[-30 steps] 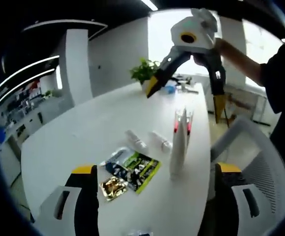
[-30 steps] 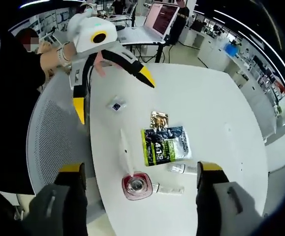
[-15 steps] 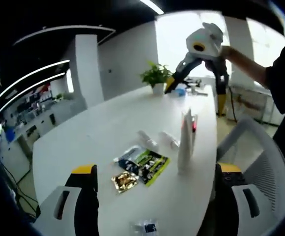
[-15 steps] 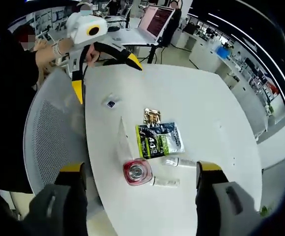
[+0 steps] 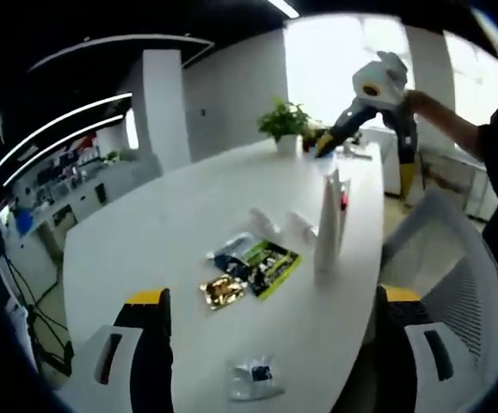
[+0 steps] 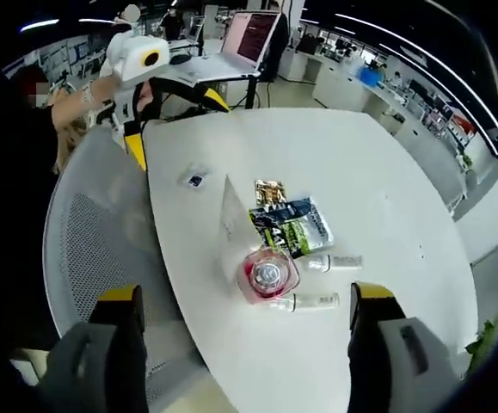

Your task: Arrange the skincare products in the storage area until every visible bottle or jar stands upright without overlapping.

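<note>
Now both tools hang in the air over a white desk (image 5: pixel 171 224), and each has its two jaws wide apart with nothing between them. In the left gripper view the left tool (image 5: pixel 270 353) rises from the bottom of the frame, and the right tool (image 5: pixel 367 116) shows in the upper right, held by a hand. In the right gripper view the right tool (image 6: pixel 244 344) is at the bottom and the left tool (image 6: pixel 171 103) is in the upper left, above the far edge of the desk.

A tall white tube (image 5: pixel 326 224) stands upright right of the centre in the left gripper view. Just behind it, touching or almost touching, stands a clear bottle with a pink-red cap (image 6: pixel 267 274), seen from above in the right gripper view. Two small white bottles (image 5: pixel 264 224) lie on their sides near it, not overlapping each other. A green and black sachet (image 5: pixel 266 265) lies flat at the centre, partly over a dark blue one, and a small gold sachet (image 5: pixel 223 291) lies just beside them. A little clear packet (image 5: pixel 253 377) lies apart, near the bottom. A grey mesh chair (image 6: pixel 94 249) stands at the desk, and a green plant (image 5: pixel 285 120) stands at the top.
</note>
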